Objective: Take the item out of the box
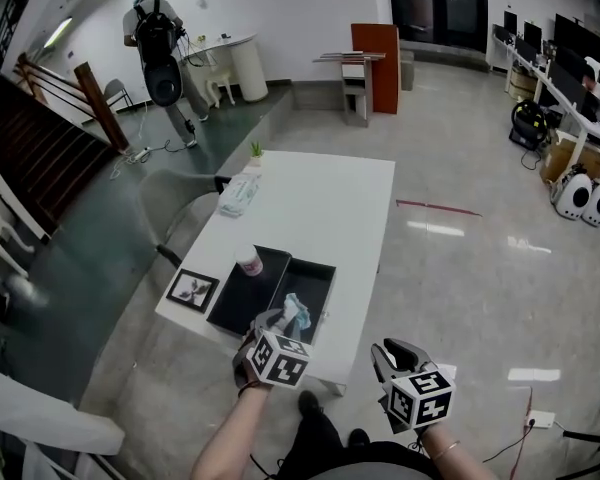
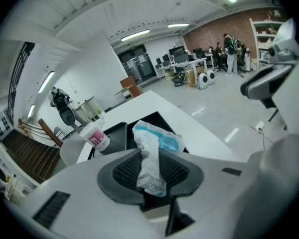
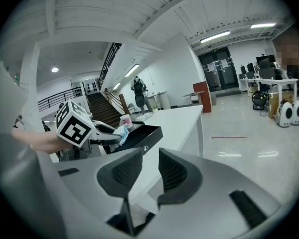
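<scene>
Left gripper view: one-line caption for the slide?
Left tongs pinch a crumpled blue-white packet at the black box, with a cup at left.

Between the left gripper [image 2: 149, 172] jaws, wedged full by a crumpled packet [image 2: 157, 139]; no room there for anything more. Just ahead and below, black box [image 1: 318, 280] with raised walls to clear. Ahead-left, a pink-labelled cup [image 2: 94, 136] at the far end of the adjoining black tray [image 1: 235, 293]. Beyond the box, broad bare white tabletop [image 1: 330, 203], open for passing. Between the right gripper [image 3: 145, 172] jaws, a clear gap. Ahead-left of them, the left gripper's marker cube [image 3: 74, 124] and the box corner in the way; straight ahead, the table's edge; to the right, open floor [image 3: 249, 138].
</scene>
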A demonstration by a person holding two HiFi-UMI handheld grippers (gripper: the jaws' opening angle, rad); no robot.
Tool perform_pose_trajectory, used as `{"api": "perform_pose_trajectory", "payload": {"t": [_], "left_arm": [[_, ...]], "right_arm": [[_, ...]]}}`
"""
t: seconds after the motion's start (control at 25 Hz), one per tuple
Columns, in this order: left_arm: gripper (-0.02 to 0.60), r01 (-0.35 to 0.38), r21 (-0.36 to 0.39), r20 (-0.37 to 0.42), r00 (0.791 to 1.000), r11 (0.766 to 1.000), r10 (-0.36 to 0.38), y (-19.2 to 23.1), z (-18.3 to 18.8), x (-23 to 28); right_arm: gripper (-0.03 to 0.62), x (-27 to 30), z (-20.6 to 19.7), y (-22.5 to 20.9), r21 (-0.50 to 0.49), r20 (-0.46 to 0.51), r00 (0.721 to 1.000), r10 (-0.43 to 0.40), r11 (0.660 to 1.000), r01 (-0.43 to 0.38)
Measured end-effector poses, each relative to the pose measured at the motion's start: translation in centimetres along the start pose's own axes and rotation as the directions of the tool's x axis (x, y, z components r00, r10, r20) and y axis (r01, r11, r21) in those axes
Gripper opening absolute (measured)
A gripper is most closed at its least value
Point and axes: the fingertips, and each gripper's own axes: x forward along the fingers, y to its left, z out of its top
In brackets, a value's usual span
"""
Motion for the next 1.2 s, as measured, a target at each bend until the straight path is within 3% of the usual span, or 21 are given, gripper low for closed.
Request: {"api": "perform_pose_trajectory", "payload": {"t": [0.2, 0.52, 0.72, 1.2], "left_arm": [[0.107, -0.028, -0.122, 0.044, 0.998, 0.992, 0.034, 1.1, 0.5, -1.9], [0.106, -0.026, -0.310, 0.121, 0.990, 0.950, 0.066, 1.6, -0.4, -5.4], [0.107, -0.025, -0.416, 0.159, 0.982, 0.909, 0.100, 1.9, -1.8, -7.2], [0.107, -0.051, -0.579, 0.127, 0.980, 0.814, 0.152, 1.5, -7.0, -9.6]], "right_arm": [[0.097, -0.3, 0.1, -0.3, 0.010, 0.004, 1.000, 0.010, 1.000, -0.010], [0.095, -0.5, 0.6, 0.6, -0.004, 0.018, 0.998, 0.053, 0.999, -0.053], [0.095, -0.6, 0.5, 1.1, -0.012, 0.015, 0.998, 0.068, 0.998, -0.068], [0.095, -1.1, 0.3, 1.9, -0.032, -0.002, 0.995, 0.098, 0.995, -0.098]]}}
